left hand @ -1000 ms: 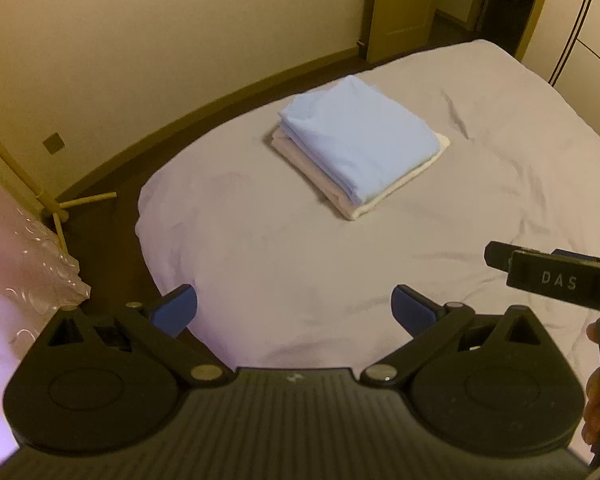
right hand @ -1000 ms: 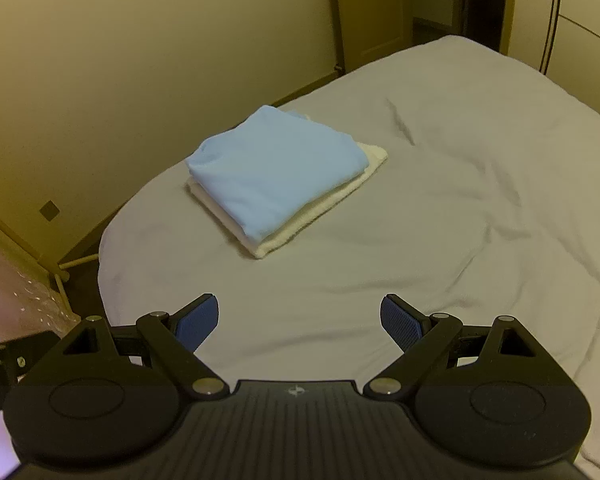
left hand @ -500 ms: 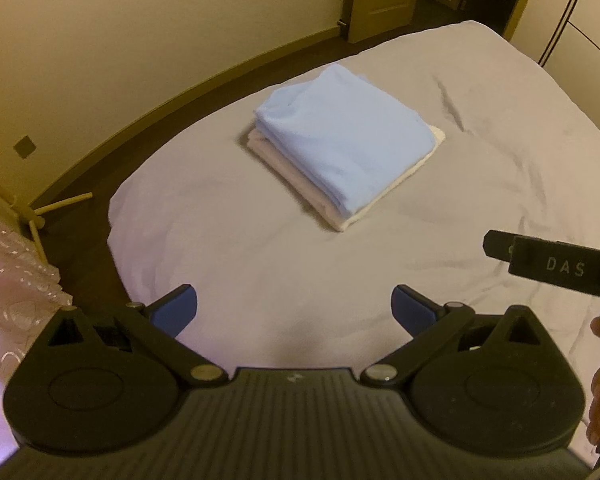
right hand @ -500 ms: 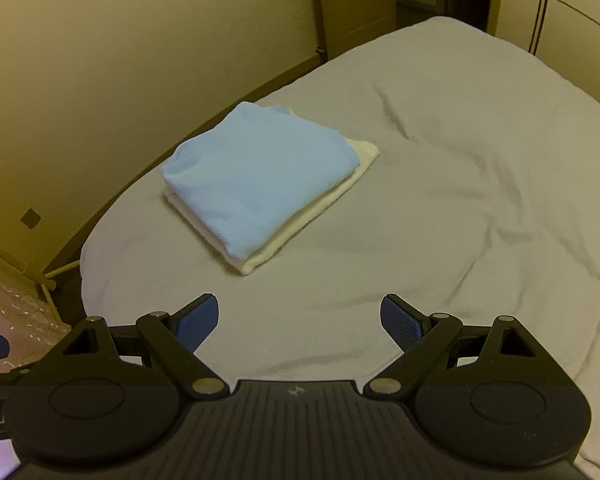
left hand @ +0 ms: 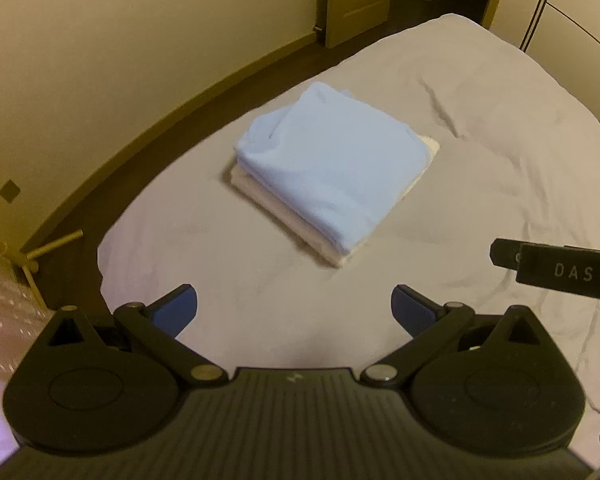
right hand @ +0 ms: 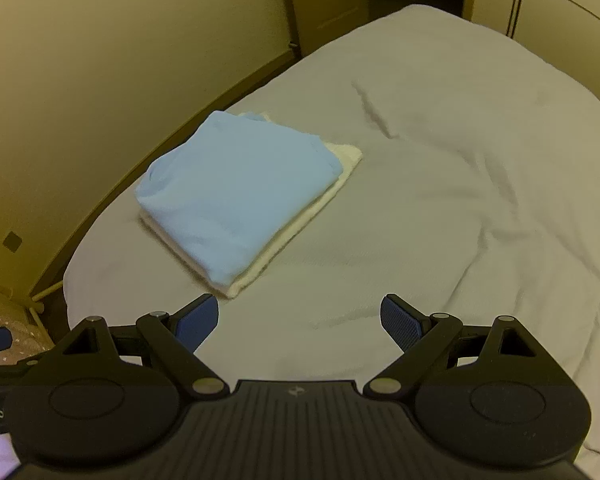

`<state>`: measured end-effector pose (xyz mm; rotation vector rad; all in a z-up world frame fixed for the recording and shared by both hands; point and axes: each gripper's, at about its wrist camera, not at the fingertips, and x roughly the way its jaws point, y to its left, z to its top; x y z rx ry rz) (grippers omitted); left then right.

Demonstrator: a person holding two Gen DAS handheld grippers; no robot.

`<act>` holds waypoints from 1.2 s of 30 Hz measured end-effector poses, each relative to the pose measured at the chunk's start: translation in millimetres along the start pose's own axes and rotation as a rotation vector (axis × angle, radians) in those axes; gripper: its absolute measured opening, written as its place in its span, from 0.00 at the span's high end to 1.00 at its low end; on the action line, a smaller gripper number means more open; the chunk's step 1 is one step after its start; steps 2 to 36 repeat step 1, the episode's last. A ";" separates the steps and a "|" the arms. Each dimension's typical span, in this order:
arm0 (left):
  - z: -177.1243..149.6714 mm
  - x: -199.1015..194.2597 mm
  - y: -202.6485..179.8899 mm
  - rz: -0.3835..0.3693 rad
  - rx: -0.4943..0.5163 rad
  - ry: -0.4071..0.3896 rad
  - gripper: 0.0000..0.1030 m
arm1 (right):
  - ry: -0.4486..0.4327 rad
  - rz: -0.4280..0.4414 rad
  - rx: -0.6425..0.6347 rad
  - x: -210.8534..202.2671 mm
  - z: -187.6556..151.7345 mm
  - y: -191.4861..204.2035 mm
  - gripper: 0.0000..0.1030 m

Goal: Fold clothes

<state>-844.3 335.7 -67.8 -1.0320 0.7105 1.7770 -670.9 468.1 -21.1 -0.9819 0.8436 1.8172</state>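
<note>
The left gripper and right gripper hang spread wide, empty, over the bed; beyond them a folded blue garment lies on a folded cream one.

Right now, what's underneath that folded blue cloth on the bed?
A folded cream-white cloth lies under the blue cloth, its edges peeking out along two sides, on the bed sheet. Most of it is covered, so what garment it is can't be told.

A bed covered by a pale, creased sheet carries everything. Directly on it, near the edge facing the wall and toward the rounded near corner, lies a folded cream garment. A folded light-blue garment is stacked on that cream piece.
</note>
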 end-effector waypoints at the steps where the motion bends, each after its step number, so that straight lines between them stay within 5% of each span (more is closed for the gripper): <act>1: 2.8 1.1 0.1 0.001 0.009 -0.001 0.01 | 0.000 -0.001 0.004 0.9 1.1 0.4 0.12; 36: 2.8 1.1 0.1 0.001 0.009 -0.001 0.01 | 0.000 -0.001 0.004 0.9 1.1 0.4 0.12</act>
